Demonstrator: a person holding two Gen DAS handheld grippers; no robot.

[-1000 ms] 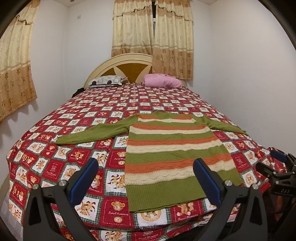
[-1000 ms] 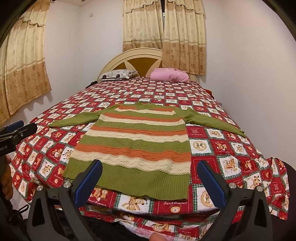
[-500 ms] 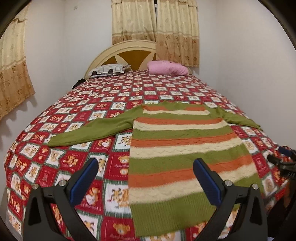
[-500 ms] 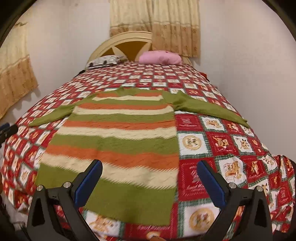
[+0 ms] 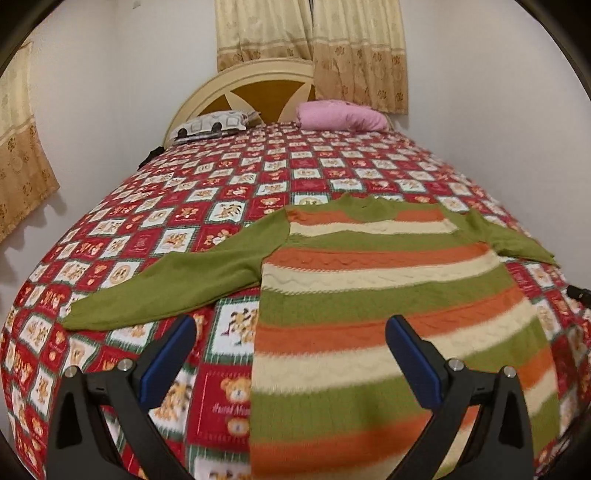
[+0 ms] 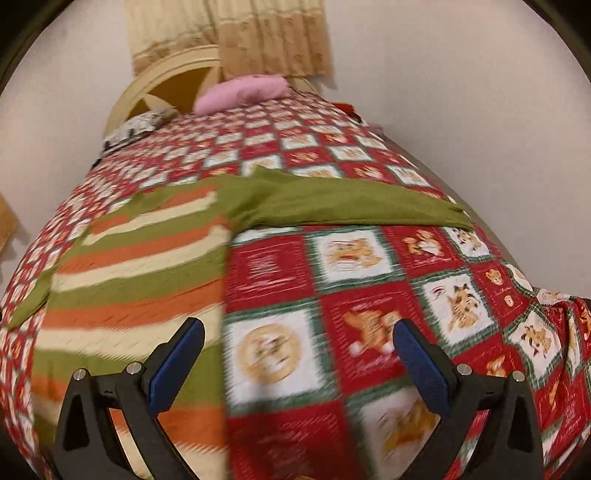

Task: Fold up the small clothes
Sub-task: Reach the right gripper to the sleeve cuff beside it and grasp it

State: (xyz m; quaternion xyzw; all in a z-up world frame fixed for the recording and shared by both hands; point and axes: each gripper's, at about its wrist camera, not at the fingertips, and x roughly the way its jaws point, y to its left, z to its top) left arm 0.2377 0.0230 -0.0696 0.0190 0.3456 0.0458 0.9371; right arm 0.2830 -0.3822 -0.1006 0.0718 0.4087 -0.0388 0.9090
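A small knitted sweater [image 5: 384, 291] with green, orange and cream stripes lies flat on the bed, both green sleeves spread out. Its left sleeve [image 5: 173, 284] reaches toward the bed's left side. In the right wrist view the sweater body [image 6: 140, 266] is at left and its right sleeve [image 6: 351, 205] stretches right. My left gripper [image 5: 290, 356] is open and empty, low over the sweater's left edge. My right gripper [image 6: 297, 356] is open and empty, over the quilt just right of the sweater's side edge.
The bed carries a red, white and green bear-pattern quilt [image 5: 207, 206]. A pink pillow [image 5: 340, 116] and a patterned pillow [image 5: 212, 123] lie by the cream headboard [image 5: 258, 77]. Walls stand close on both sides; curtains [image 5: 314, 33] hang behind.
Both grippers have moved forward and down over the bed. The left one has closed in on the sweater's left edge, the right one has swung right toward the right sleeve. Both stay open.
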